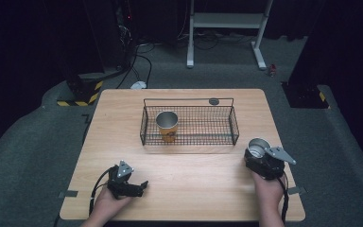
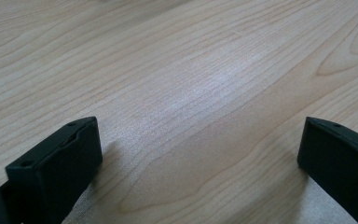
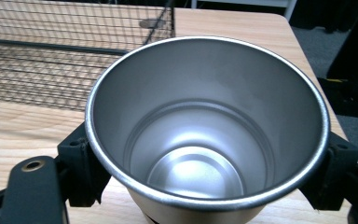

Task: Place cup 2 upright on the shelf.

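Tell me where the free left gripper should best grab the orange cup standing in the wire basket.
Probably from above. The orange cup stands upright and open-topped in the wire basket, whose mesh walls block a sideways approach. Lower the open left gripper over it and pinch the rim, one jaw inside and one outside, or span the upper wall.

Your wire basket sits on the table, toward its far edge at the middle, with a cup standing in its left part. To the basket's right and nearer you, your right gripper holds a second cup between its jaws. Your left gripper lies at the near left, well apart from both
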